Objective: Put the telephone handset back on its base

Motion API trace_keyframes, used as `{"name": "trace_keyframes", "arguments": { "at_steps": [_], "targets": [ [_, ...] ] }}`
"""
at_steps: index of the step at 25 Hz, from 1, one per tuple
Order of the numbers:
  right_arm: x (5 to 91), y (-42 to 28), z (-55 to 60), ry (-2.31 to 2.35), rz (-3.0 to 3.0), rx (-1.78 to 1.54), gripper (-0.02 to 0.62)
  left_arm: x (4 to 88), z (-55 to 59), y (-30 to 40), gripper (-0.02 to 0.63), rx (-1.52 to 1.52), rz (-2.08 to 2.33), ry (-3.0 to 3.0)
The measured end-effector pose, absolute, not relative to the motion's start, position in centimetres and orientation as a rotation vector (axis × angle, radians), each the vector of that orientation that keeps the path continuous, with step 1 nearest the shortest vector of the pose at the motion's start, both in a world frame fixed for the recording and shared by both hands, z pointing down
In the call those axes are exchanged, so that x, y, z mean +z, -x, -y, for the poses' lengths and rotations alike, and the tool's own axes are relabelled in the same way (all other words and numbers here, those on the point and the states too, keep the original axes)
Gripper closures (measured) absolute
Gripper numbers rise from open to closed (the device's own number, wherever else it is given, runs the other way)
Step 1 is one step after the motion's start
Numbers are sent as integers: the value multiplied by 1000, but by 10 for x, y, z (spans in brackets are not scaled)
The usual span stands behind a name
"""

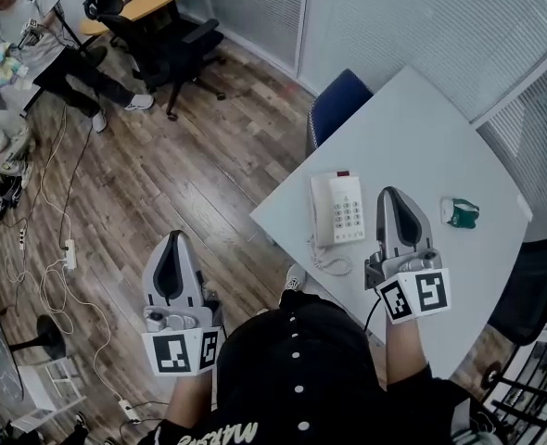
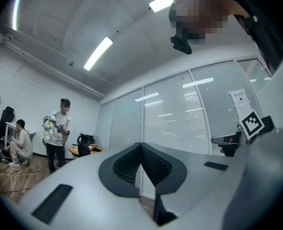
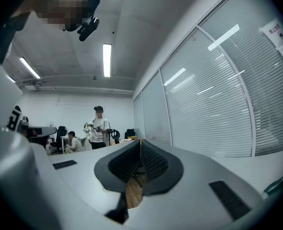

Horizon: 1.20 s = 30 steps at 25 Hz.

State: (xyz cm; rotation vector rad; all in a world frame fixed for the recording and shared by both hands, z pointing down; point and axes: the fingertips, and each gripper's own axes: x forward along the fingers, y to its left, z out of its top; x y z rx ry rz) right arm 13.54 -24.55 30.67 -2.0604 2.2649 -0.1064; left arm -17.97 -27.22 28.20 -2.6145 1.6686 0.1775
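- Nearest, left gripper (image 1: pixel 174 241) and right gripper (image 1: pixel 393 196): jaws pressed together, empty
- Beyond, at nine o'clock of the right gripper, the handset (image 1: pixel 323 209) seems seated on its base (image 1: pixel 349 213) on the tabletop (image 1: pixel 413 128)
- Probably light, stiff, slick plastic; pinch its slim middle, minding the coiled cord (image 1: pixel 330 265)

The keys (image 1: pixel 348 213) on the telephone (image 1: pixel 338 209) are too small for us to read. Right of the telephone, a small green thing (image 1: pixel 461 213) is too small for us to name. Beyond the telephone, a blue chair (image 1: pixel 338 103) sits half under the surface (image 1: pixel 422 128), its seat hidden. Nearer than the telephone, the wearer's torso (image 1: pixel 301 369) covers the surface's near edge, and the right gripper (image 1: pixel 391 195) hides the strip beneath it. Far right of the telephone, a black chair (image 1: pixel 533 286) is cut by the picture's edge.
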Motion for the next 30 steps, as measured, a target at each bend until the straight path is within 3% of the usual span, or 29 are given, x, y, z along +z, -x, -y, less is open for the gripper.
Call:
{"name": "trace_keyframes", "arguments": {
  "at_steps": [30],
  "targets": [
    [276,-135,222,2095,-2270,82,563,255,262,201,592,222,-1646,2558]
  ]
}}
